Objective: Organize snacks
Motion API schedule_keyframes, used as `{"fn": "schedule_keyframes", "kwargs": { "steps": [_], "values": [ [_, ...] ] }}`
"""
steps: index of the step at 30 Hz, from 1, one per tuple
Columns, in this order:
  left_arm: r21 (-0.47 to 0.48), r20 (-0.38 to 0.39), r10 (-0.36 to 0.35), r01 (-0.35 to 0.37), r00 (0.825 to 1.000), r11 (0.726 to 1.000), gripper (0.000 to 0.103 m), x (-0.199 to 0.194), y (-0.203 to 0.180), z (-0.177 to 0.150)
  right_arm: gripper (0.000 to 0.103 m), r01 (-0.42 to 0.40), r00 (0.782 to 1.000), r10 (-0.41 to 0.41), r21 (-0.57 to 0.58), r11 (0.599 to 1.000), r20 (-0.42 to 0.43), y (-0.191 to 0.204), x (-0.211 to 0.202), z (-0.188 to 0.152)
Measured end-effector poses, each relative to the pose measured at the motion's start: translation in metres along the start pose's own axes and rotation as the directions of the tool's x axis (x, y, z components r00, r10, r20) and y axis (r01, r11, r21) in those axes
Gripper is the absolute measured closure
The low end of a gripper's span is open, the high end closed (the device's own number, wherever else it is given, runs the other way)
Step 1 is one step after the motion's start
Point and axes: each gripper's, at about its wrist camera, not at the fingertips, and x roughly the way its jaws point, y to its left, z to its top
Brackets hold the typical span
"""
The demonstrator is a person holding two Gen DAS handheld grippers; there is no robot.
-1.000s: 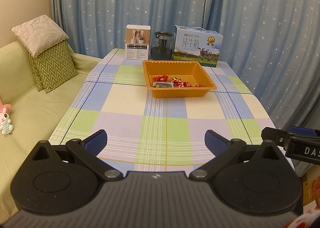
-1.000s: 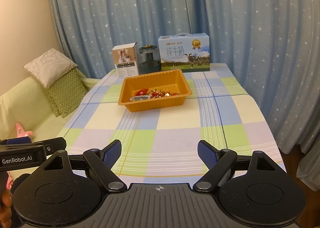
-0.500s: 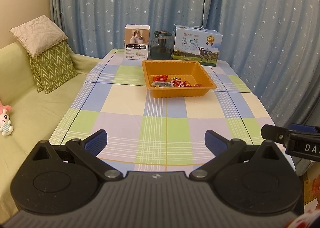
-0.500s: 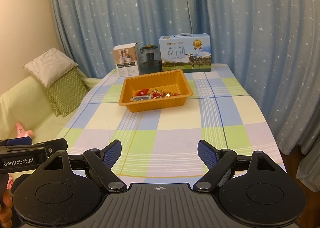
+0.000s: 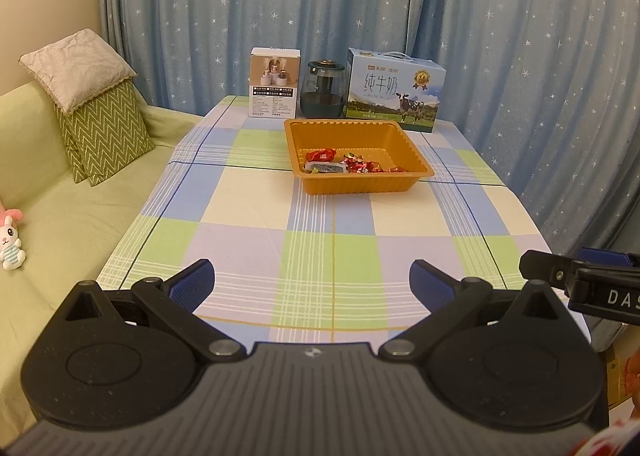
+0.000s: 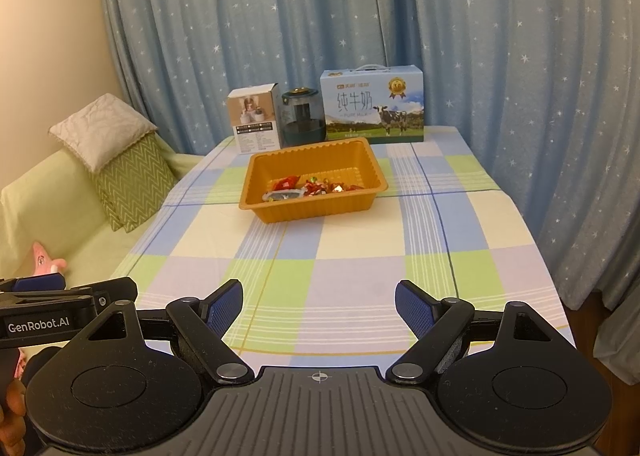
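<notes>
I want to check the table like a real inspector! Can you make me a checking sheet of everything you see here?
Surface: checked tablecloth, flat, covering the table.
Job's things: orange tray near the far end; wrapped snacks lie at its near side.
Clutter: small white box, dark glass jar and milk carton in a row behind the tray.
Grippers: left gripper and right gripper both open, fingers empty, over the near table edge.
Cables: nothing seen.
Surroundings: blue star curtains, green sofa with cushions, toy bunny.
</notes>
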Motion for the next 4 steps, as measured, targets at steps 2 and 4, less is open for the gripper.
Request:
{"fn": "schedule_keyframes", "kwargs": {
  "steps": [2,4],
  "values": [
    [-0.001,0.01,-0.003,0.003,1.0,1.0,0.0,0.0,0.0006,-0.0015,0.02,-0.001,1.0,0.001,0.001,1.0,0.0,-0.0004,0.0006,-0.0002],
    [-0.002,0.013,-0.003,0.003,1.0,1.0,0.0,0.0003,0.0005,-0.0026,0.02,-0.001,1.0,0.001,0.001,1.0,0.001,-0.0003,0.0006,-0.0002]
  ]
}}
